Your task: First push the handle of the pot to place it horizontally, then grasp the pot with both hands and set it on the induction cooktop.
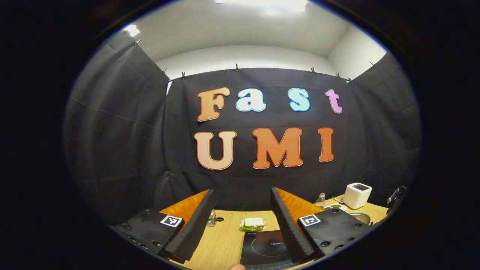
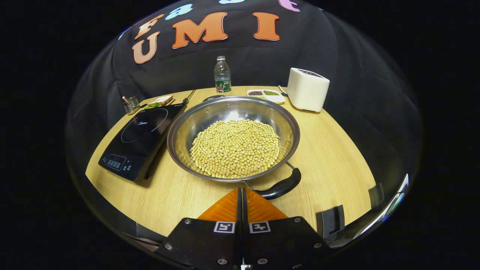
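Pot (image 2: 233, 137), a wide steel pan loaded with pale beans (image 2: 235, 147), sits on the worktop (image 2: 330, 157) just right of the induction cooktop (image 2: 140, 140) in the right gripper view, its rim close to the cooktop's edge. Its dark handle (image 2: 281, 186) points toward the camera and to the right, not yet horizontal by the inspector's reading.

Right claw (image 2: 242, 193) has its fingers pressed together, holding nothing, its tip just beside the inner end of the handle. Left claw (image 1: 243, 221) is spread wide and empty, raised above the worktop with the cooktop (image 1: 264, 247) below it.

Risks noted:
- A push applied near the handle's root rather than its free end would likely shift the whole pot instead of turning it, and could drive the rim against the cooktop.
- The closed tip may slip off the rounded handle.
- The beans lie loose in a shallow bowl; a jerky push or an uneven two-sided lift could spill them.
- A bottle (image 2: 222, 75), a divided dish (image 2: 265, 94) and a white appliance (image 2: 307, 89) stand behind the pot, within reach of a hard shove.
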A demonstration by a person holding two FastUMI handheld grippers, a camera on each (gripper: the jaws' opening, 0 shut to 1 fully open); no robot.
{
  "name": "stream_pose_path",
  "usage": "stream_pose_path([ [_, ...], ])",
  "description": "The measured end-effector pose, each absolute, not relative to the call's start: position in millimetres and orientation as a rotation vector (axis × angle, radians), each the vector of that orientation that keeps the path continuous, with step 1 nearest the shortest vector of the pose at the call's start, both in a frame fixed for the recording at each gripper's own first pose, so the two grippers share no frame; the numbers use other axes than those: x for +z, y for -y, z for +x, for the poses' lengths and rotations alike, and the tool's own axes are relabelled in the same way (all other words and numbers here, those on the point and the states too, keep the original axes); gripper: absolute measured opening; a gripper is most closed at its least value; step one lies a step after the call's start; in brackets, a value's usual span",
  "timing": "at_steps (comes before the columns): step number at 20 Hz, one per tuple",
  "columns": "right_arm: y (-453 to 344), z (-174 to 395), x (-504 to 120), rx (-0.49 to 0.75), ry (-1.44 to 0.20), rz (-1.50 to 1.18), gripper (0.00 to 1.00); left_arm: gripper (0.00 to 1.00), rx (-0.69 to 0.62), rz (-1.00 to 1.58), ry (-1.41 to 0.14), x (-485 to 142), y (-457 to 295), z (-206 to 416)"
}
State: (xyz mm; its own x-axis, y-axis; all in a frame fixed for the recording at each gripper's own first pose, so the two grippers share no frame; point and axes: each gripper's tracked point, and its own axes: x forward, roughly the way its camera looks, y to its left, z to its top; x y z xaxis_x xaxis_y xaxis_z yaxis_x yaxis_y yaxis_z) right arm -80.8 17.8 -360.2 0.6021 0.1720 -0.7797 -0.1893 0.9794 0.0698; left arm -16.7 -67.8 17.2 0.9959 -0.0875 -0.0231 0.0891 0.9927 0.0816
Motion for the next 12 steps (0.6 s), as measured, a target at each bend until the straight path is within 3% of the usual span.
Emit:
stream_pose_path([
  [12,15.9,-49.7,-370.8,0.122,-0.887,-0.008,0.00,0.97,-0.093,0.070,-0.034,8.8,77.1,-9.0],
])
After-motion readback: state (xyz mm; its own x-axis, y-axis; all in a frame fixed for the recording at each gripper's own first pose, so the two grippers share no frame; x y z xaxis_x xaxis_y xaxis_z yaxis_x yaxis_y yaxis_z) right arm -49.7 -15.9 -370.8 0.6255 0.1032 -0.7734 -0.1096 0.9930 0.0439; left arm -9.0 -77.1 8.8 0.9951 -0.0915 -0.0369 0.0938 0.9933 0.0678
